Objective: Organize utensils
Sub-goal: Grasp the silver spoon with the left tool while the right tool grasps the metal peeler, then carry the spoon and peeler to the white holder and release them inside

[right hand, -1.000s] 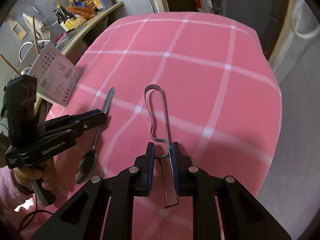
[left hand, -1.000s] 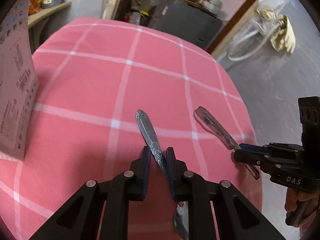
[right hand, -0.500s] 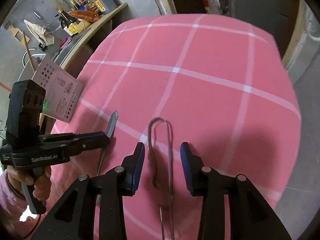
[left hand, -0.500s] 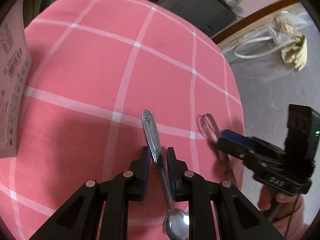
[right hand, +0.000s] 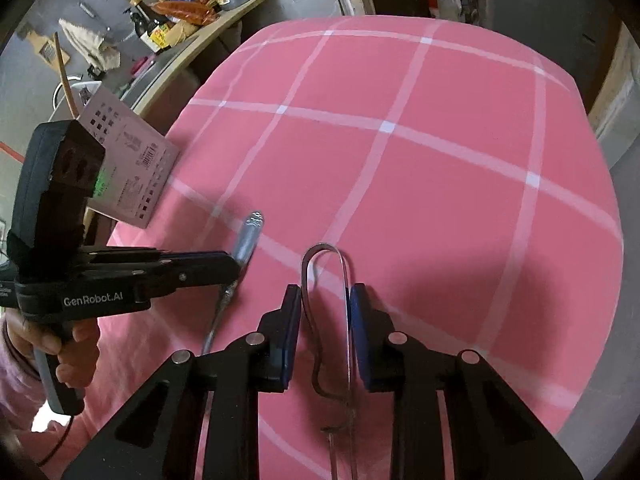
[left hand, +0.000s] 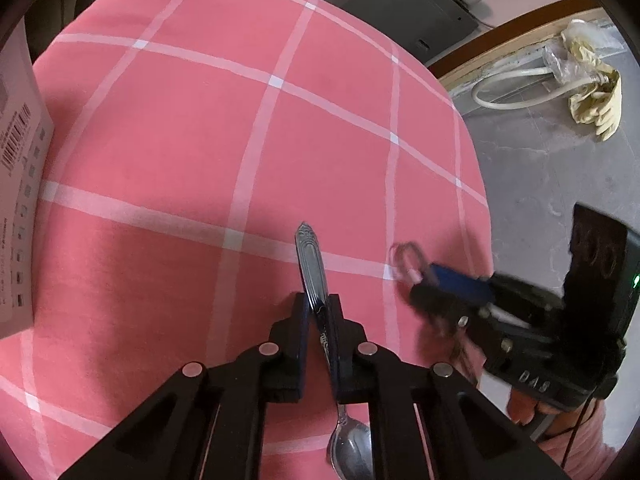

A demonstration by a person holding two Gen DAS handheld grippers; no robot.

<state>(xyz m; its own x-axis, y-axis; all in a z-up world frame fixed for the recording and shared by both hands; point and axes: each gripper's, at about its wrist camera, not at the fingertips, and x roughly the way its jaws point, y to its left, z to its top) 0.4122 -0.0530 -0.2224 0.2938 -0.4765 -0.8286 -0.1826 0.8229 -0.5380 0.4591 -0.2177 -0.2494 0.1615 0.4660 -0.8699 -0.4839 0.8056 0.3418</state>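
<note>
A silver spoon point(left hand: 314, 276) with an ornate handle is held above the pink checked tablecloth point(left hand: 200, 140); its bowl hangs below the fingers. My left gripper point(left hand: 319, 304) is shut on the spoon's handle. It also shows in the right wrist view point(right hand: 236, 268), with the spoon point(right hand: 250, 232) sticking out. Thin metal tongs point(right hand: 326, 300) lie on the cloth, looped end pointing away. My right gripper point(right hand: 325, 300) is open, its pads on either side of the tongs without pressing them. In the left wrist view the right gripper point(left hand: 436, 284) is blurred over the tongs' loop point(left hand: 404, 258).
A printed card point(right hand: 128, 168) lies at the table's left edge, also in the left wrist view point(left hand: 20, 184). A shelf with bottles point(right hand: 180, 20) stands beyond the table. A hose and a glove point(left hand: 592, 92) lie on the floor at the right.
My right gripper opened and let go of the tongs, which now lie on the cloth between its pads. My left gripper kept its hold on the spoon and shifted slightly.
</note>
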